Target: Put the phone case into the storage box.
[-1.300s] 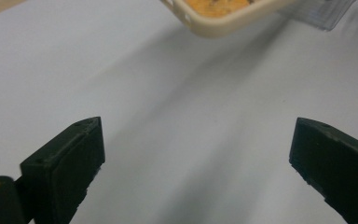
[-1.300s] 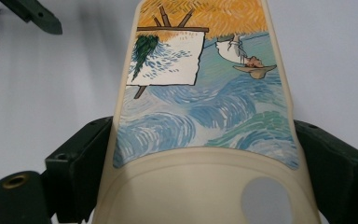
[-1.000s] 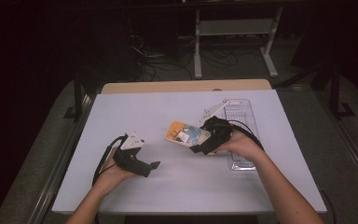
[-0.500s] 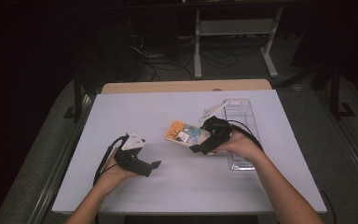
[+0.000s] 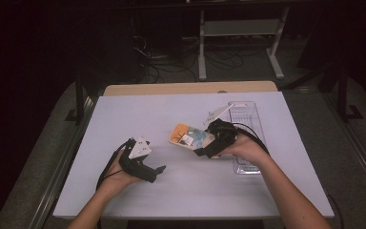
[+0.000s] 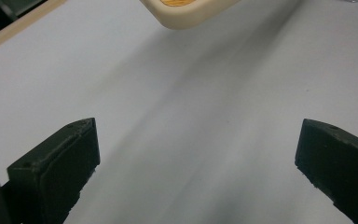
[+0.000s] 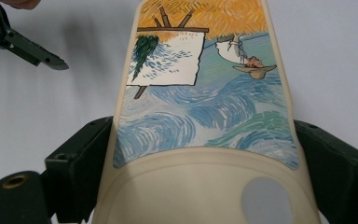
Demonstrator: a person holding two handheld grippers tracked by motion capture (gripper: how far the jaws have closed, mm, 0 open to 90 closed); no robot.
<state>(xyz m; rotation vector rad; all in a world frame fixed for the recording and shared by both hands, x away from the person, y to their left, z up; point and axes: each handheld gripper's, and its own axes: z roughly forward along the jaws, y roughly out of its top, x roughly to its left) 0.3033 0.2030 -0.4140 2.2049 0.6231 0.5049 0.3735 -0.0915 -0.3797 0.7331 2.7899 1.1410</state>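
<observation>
A cream phone case printed with a blue and orange painting hangs just above the table, right of centre. My right gripper is shut on it. In the right gripper view the two jaws press on the long sides of the case, near its camera cut-out end. My left gripper rests low on the table at the front left, jaws wide apart with nothing between them. A corner of the case shows beyond them. The left gripper's tip also appears at the upper left of the right gripper view.
A clear plastic tray lies on the white table at the right, partly under my right hand. A wooden strip runs along the table's far edge. Dark floor, cables and a rack lie beyond.
</observation>
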